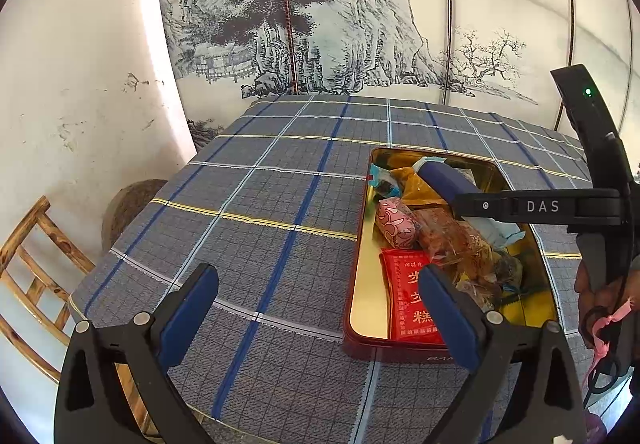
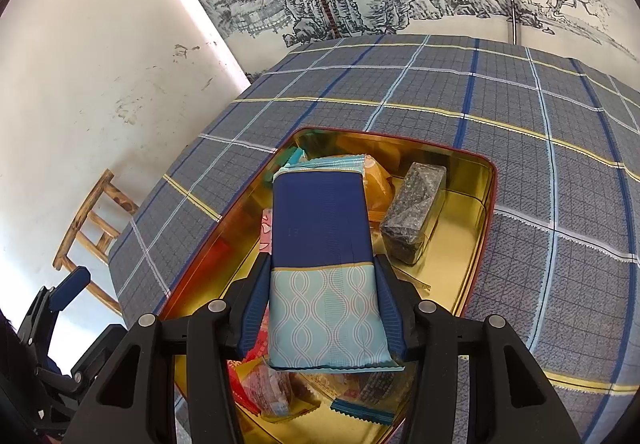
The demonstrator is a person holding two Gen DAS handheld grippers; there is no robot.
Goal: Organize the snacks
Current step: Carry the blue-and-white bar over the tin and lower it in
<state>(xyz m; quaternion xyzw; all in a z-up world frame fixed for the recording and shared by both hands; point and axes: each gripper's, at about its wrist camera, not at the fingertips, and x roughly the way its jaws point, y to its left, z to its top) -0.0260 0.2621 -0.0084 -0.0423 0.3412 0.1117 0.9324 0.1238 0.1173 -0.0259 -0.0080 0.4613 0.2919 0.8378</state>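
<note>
Right gripper (image 2: 322, 308) grasps a blue snack packet (image 2: 320, 244) above the gold tin (image 2: 486, 179); left gripper (image 1: 316, 304), at its 9 o'clock, gapes released.

The left tool (image 1: 318, 318) hangs with its blue pads wide apart and nothing between them, above the plaid-clothed desk (image 1: 256, 203) by the near left corner of a gold-lined tin (image 1: 368, 308). Inside lie a red packet (image 1: 408, 300), a pink wrapped snack (image 1: 396, 224) and what look like clear-wrapped cakes (image 1: 452, 240). The right tool (image 1: 460, 199) reaches over the tin clamping a blue and light-blue packet (image 1: 444, 175).
</note>
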